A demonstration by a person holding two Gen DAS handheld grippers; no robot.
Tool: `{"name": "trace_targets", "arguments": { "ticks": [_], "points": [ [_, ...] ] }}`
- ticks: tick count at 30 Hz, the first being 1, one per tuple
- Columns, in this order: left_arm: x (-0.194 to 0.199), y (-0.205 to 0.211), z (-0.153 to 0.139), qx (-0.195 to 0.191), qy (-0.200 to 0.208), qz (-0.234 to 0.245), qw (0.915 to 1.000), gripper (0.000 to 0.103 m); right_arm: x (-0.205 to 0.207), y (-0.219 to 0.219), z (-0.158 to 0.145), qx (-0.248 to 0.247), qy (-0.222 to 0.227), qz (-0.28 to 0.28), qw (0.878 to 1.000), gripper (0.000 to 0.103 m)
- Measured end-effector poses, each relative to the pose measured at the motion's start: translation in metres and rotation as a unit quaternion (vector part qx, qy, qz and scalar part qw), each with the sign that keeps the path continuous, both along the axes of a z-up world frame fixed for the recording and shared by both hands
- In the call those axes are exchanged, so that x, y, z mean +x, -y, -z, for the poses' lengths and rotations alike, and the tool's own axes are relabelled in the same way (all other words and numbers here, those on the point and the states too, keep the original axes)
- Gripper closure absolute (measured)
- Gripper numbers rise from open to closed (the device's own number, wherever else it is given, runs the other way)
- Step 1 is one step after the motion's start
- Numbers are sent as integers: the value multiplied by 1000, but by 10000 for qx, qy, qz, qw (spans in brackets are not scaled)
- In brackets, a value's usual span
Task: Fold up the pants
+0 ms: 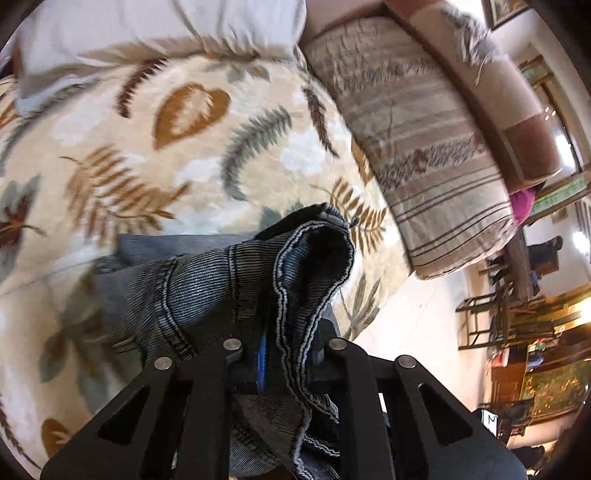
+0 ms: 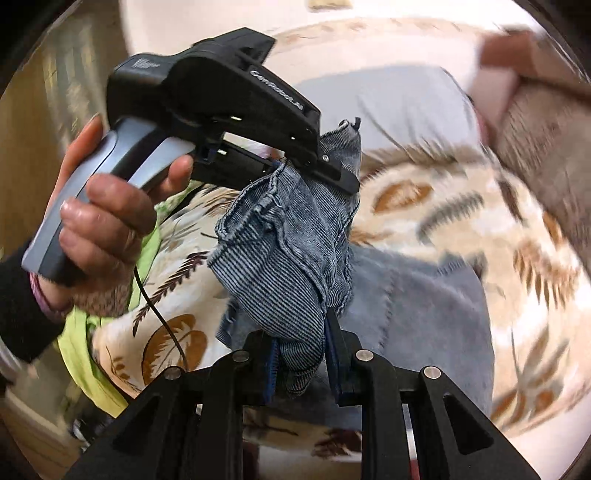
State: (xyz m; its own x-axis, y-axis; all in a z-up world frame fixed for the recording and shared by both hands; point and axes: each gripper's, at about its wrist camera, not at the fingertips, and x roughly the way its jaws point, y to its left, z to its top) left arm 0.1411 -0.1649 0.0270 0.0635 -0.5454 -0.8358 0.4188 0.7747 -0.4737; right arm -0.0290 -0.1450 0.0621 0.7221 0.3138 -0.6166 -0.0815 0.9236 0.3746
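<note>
We see a bed covered by a cream blanket with brown and grey leaf print (image 1: 192,155), and a striped beige pillow (image 1: 417,155) at its far edge. Our left gripper (image 1: 284,354) and right gripper (image 2: 303,354) each pinch the blue-grey corduroy pants (image 2: 288,251), lifted above the blanket's middle.

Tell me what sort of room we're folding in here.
Most likely a bedroom in a home. The pants are lifted over a bed with a leaf-print blanket, a white pillow and a striped folded quilt; furniture and a framed picture show beyond.
</note>
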Motion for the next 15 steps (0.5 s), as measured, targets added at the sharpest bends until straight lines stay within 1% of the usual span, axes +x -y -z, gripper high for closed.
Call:
{"name": "trace_targets", "arguments": {
  "ticks": [4, 6, 8, 11, 13, 14, 15],
  "points": [
    [4, 45, 27, 451, -143, 120, 9988, 91, -1, 38, 27, 650, -364, 321, 9967, 82],
    [6, 64, 43, 685, -214, 144, 9973, 91, -1, 55, 43, 1039, -563, 490, 9918, 81],
    [8, 75, 54, 840, -302, 143, 9959, 91, -2, 67, 58, 1353, -735, 606, 9862, 81],
    [6, 91, 67, 1102, -353, 175, 9931, 91, -5, 83, 75, 1674, -913, 782, 9785, 76],
    [4, 100, 71, 1283, -335, 183, 9910, 87, -7, 93, 85, 1920, -1049, 872, 9719, 71],
    [4, 103, 71, 1320, -347, 177, 9905, 84, -9, 98, 89, 2041, -1094, 934, 9683, 66],
    [1, 106, 68, 1326, -346, 177, 9904, 83, -11, 104, 92, 2106, -1138, 1034, 9654, 66]
  ]
}}
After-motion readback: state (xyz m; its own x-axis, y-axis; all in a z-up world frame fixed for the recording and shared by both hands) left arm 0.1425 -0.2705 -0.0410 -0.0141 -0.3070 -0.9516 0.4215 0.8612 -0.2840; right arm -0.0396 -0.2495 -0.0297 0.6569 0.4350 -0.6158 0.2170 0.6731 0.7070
